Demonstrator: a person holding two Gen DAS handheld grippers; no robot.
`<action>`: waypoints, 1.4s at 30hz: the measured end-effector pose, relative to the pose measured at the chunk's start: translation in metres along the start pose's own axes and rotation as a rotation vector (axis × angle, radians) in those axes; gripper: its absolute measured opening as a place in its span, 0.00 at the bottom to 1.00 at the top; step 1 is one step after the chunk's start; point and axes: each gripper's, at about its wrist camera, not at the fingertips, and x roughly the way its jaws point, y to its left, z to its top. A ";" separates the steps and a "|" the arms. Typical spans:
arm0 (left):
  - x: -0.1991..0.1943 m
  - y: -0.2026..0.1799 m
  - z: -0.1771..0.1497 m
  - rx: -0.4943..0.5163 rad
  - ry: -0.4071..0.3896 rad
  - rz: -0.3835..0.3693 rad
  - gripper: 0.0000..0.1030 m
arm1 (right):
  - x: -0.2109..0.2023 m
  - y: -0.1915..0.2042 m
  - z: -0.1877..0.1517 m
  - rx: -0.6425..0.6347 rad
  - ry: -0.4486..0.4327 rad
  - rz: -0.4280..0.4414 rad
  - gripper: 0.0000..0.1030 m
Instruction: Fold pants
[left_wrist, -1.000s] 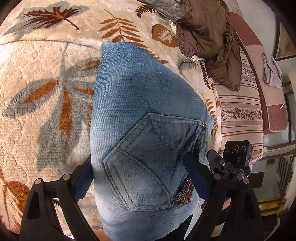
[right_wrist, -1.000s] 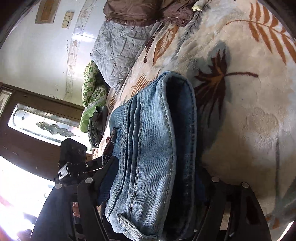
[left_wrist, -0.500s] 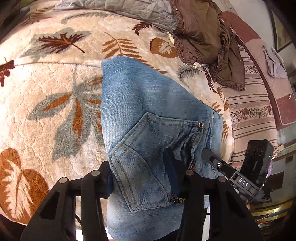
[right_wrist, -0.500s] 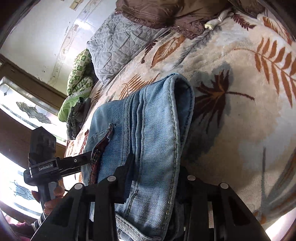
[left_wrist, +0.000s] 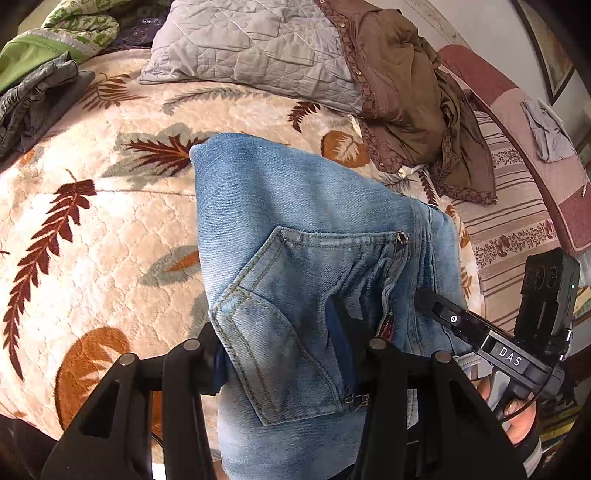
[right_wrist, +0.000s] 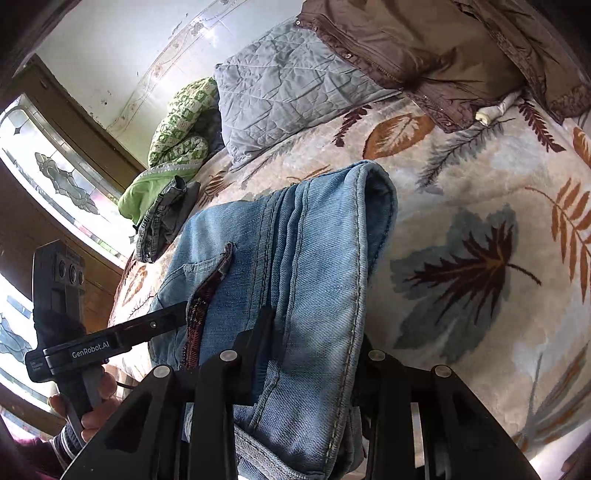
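Folded blue jeans (left_wrist: 295, 236) lie on a bed covered by a cream blanket (left_wrist: 92, 236) with a leaf pattern, back pocket facing up. Your left claw (left_wrist: 280, 354) is clamped on the near end of the jeans across the pocket. Your right claw (right_wrist: 314, 354) is clamped on the thick folded edge beside it. A grey pillow (left_wrist: 251, 48) and brown garment (left_wrist: 413, 99) lie beyond.

On my left the bed (left_wrist: 92, 236) lies bare beside the folded jeans (left_wrist: 295, 229); on my right, too. Beyond the jeans a grey pillow (left_wrist: 251, 48) and a brown garment (left_wrist: 413, 99) block the far side, with crumpled grey clothes (left_wrist: 33, 99) at the far left corner.
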 end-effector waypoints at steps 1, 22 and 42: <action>0.001 0.006 0.005 -0.008 -0.005 0.012 0.44 | 0.006 0.006 0.005 -0.011 0.003 0.000 0.30; 0.058 0.091 0.089 -0.023 -0.029 0.367 0.57 | 0.148 0.035 0.102 -0.056 -0.010 -0.174 0.45; -0.011 0.059 -0.023 0.126 -0.211 0.571 0.81 | 0.041 0.120 -0.011 -0.376 -0.079 -0.623 1.00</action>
